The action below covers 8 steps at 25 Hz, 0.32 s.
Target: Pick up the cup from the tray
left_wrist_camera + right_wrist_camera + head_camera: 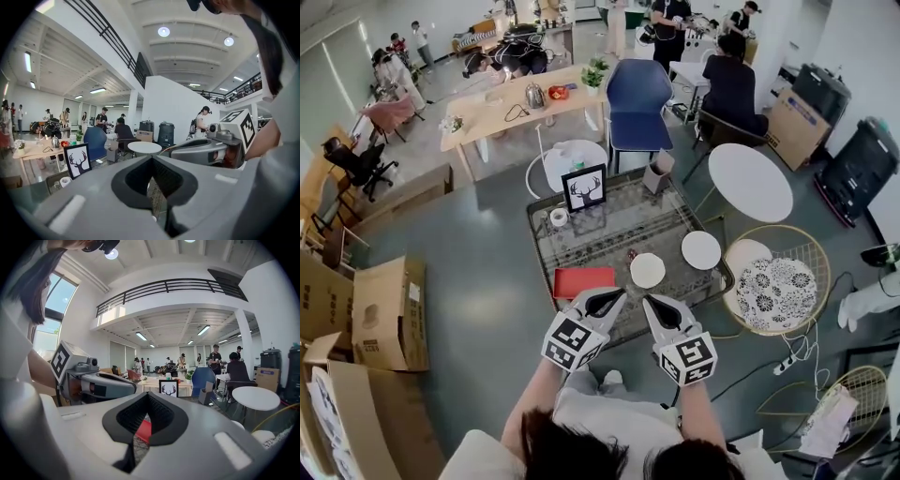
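A red tray [584, 280] lies on the near left part of the glass coffee table [609, 230], and nothing shows on it. A small white cup [559, 217] stands farther back beside a deer picture [584, 190]; it also shows low on the left as the cup [65, 181]. My left gripper [609, 298] hovers over the table's near edge just right of the tray, jaws shut and empty. My right gripper [653, 302] is beside it, also shut and empty. The tray [144, 430] shows red below the right jaws.
Two white plates [648, 270] [701, 249] and a small red item [630, 254] sit on the table. A wire chair with a patterned cushion [773, 286] stands to the right, a round white table [750, 180] behind it. Cardboard boxes [384, 314] are stacked at the left.
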Tool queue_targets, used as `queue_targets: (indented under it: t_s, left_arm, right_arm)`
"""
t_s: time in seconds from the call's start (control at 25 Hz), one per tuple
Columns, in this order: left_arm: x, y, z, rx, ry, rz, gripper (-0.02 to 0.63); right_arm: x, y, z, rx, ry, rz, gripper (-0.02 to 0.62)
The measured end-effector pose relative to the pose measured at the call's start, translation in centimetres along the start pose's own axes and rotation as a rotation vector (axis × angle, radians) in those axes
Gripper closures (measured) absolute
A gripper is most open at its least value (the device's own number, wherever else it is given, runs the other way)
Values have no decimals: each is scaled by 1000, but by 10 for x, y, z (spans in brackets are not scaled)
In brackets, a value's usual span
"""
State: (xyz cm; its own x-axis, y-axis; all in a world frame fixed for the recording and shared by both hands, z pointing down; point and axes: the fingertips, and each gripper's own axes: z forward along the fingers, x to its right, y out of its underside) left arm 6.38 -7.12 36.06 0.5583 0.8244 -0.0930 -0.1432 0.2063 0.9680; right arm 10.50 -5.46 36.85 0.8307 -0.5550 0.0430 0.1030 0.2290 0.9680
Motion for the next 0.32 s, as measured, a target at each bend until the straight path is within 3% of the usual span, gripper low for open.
queue_targets:
  t_s: [0.32]
  left_arm:
    - [8,9,-9,7,-18,-37,606]
  right_arm:
    - [-8,2,-9,12,0,-17,574]
